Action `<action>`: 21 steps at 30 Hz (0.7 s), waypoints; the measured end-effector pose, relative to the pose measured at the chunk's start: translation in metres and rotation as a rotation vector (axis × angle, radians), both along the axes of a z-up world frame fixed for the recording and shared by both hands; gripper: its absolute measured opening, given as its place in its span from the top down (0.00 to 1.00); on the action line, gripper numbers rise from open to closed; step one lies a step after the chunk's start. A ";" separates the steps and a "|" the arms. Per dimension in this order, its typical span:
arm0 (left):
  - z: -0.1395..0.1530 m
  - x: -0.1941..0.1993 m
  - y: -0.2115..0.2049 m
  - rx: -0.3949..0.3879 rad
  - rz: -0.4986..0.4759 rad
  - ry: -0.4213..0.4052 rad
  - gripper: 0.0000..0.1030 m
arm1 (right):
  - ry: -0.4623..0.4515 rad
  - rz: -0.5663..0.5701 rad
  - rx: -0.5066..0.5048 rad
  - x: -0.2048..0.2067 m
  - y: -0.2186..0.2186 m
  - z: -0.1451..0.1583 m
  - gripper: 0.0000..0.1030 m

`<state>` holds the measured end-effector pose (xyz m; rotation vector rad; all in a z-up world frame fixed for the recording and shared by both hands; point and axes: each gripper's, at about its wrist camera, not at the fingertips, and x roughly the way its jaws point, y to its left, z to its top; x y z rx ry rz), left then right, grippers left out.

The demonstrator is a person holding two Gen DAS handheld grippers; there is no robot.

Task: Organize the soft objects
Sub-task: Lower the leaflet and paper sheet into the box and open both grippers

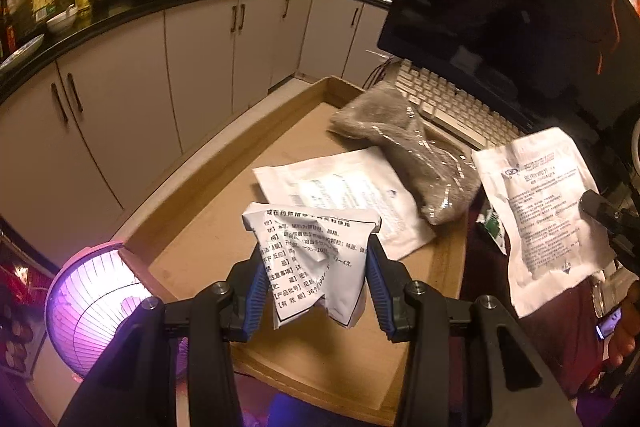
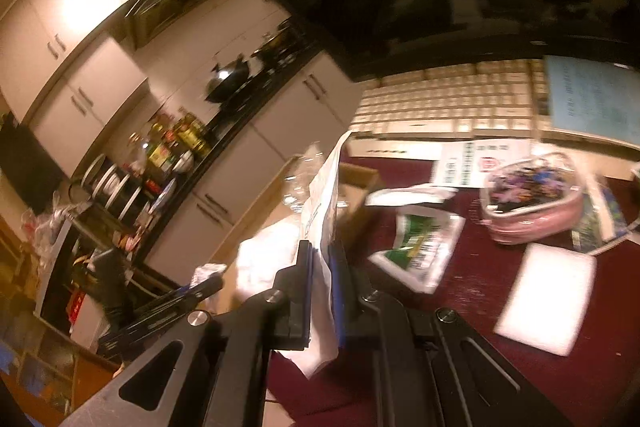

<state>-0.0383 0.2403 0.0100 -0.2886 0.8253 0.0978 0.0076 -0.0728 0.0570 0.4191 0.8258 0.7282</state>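
Note:
My left gripper (image 1: 316,259) is shut on a crumpled white sachet (image 1: 316,255) printed with black text, held above a shallow cardboard tray (image 1: 224,195). In the tray lie a flat white pouch (image 1: 360,203) and a grey fuzzy item in clear plastic (image 1: 404,147). My right gripper (image 2: 320,267) is shut on a white medical pouch (image 2: 322,211), seen edge-on; the same pouch shows in the left wrist view (image 1: 548,215) hanging at the right, beside the tray.
A keyboard (image 1: 444,103) and dark monitor (image 1: 512,7) stand behind the tray. A glowing heater (image 1: 92,303) is at lower left. On the maroon table lie a green-printed packet (image 2: 424,251), a pink pouch (image 2: 532,195) and a white pad (image 2: 548,307). Kitchen cabinets (image 1: 160,75) are beyond.

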 end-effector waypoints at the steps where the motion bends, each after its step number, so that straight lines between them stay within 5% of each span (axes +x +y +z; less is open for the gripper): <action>1: -0.001 0.001 0.001 0.002 0.000 0.002 0.58 | -0.005 0.016 0.001 0.000 0.009 0.001 0.91; 8: -0.011 0.006 0.004 0.001 -0.012 0.018 0.58 | 0.000 0.104 0.031 0.013 0.069 -0.005 0.91; 21: -0.026 0.021 -0.004 0.057 -0.018 0.056 0.58 | 0.021 0.169 -0.071 0.065 0.155 -0.042 0.91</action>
